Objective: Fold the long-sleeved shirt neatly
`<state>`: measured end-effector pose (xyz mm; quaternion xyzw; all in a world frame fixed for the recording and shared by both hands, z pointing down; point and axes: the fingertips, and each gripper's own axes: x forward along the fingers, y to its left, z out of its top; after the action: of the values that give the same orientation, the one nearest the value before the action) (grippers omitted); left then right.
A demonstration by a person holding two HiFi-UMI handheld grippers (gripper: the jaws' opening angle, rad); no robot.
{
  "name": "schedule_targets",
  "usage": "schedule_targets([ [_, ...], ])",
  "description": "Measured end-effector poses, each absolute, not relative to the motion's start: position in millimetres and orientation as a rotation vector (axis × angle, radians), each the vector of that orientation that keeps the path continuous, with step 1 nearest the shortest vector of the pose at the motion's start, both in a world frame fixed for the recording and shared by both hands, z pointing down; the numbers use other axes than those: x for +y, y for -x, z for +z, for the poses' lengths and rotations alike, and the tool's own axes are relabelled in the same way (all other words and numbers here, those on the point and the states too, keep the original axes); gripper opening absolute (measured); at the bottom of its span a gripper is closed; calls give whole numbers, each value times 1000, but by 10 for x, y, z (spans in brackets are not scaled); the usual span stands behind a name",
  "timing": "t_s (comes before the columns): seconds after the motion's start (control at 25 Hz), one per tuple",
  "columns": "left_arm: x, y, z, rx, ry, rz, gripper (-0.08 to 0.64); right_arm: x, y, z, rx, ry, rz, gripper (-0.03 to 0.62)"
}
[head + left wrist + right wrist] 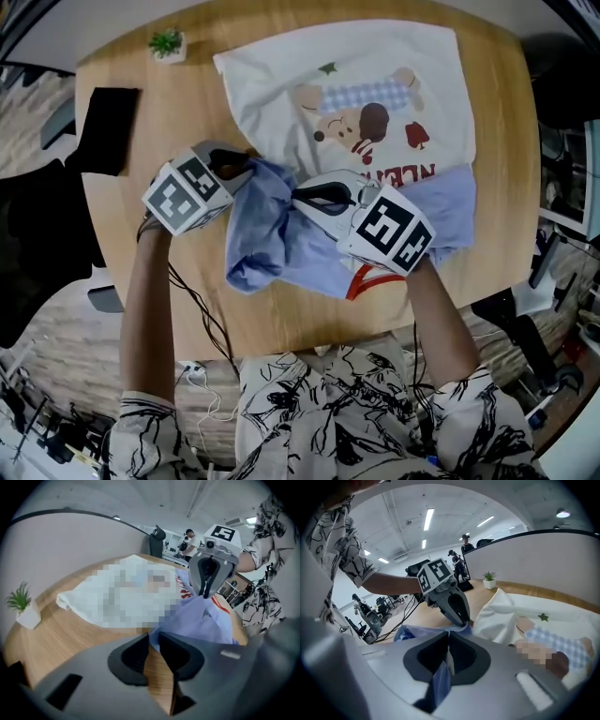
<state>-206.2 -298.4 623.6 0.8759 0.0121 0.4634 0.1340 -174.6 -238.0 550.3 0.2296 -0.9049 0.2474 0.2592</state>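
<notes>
Shirt (375,84): long axis runs away from person, collar nearest, hem far; blue sleeve (267,234) bunched, pinched in closed jaws of left gripper (249,165) and right gripper (298,195)

Shirt (375,66) hem partly behind right gripper (300,195)

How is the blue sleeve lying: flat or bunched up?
Bunched up: the sleeve is crumpled in folds, pinched by the left tongs and right tongs.
</notes>
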Motion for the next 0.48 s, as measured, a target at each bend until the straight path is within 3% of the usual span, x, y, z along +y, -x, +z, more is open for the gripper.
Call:
schedule_targets([
  [0.24,-2953,2050,6233,31,-2569,1363,20,-2425,1719,5504,-2437,-644,653,22],
  [0.48,-3028,2563,5310,-354,-2613,1009,20,-2580,1880,5143,-2495,-631,544,21],
])
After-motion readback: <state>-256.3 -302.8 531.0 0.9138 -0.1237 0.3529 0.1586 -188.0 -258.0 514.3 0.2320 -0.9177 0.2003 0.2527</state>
